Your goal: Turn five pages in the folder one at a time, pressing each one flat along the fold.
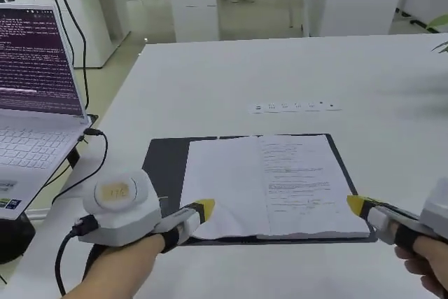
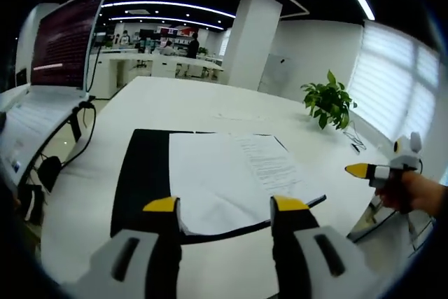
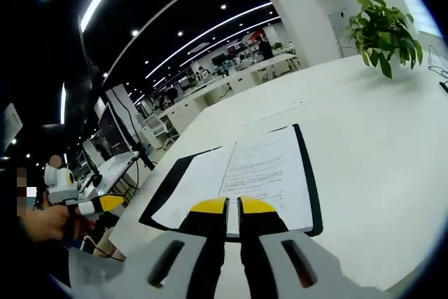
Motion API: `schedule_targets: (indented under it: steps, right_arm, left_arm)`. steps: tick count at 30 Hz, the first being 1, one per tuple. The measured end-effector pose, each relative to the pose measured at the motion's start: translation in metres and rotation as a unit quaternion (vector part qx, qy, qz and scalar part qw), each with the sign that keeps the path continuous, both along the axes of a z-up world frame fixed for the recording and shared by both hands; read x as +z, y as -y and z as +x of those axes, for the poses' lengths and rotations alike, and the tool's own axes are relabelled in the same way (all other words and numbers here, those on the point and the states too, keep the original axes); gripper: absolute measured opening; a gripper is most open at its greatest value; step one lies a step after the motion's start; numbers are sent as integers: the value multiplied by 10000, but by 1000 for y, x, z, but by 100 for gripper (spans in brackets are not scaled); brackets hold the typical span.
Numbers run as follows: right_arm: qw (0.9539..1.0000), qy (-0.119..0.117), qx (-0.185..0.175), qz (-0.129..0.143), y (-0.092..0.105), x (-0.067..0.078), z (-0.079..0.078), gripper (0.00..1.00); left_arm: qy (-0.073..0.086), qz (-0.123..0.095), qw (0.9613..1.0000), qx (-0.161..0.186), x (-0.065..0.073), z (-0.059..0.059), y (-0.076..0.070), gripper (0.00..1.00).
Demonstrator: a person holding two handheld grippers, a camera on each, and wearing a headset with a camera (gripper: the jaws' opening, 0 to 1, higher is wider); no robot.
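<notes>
The open folder (image 1: 164, 166) lies flat on the white table, black cover showing at the left, with a blank left page (image 1: 220, 180) and a printed right page (image 1: 297, 180). My left gripper (image 1: 203, 209) hovers at the near left corner of the pages; in its own view it (image 2: 224, 204) stands open and holds nothing, with the folder (image 2: 140, 180) just ahead. My right gripper (image 1: 357, 204) sits at the right page's outer edge near the front corner. In its own view it (image 3: 232, 206) has its jaws together, pointing over the folder (image 3: 308, 187).
A laptop (image 1: 35, 103) with cables stands at the table's left edge. A white power strip (image 1: 294, 106) lies beyond the folder. A potted plant (image 2: 329, 99) stands at the far right. White table surface surrounds the folder.
</notes>
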State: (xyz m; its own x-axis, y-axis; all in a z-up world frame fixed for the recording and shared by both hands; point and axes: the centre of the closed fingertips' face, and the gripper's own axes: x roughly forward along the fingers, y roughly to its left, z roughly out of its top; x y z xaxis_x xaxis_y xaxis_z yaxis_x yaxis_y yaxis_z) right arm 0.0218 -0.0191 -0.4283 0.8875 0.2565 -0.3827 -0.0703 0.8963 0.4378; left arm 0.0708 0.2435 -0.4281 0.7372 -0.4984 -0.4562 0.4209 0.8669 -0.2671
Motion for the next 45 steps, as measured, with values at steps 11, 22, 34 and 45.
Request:
schedule_targets:
  steps: [11,22,34,45]
  right_arm:
    - [9996,78,49,-267,13,6,-11,33]
    - [9961,103,485,-731,12,1,-20,63]
    - [9908,302,699,-1123,14,2,-20,100]
    - [9917,326,569,-1104,26,5,-21,100]
  left_arm:
    - [443,453,9978,-211,12,-13,-3,62]
    - [529,729,9955,-297,10,-23,-11,77]
    - [661,1039,9919,-320,9,-30,-21,99]
    - [599,1012,9925,-331,8,-25,-18,99]
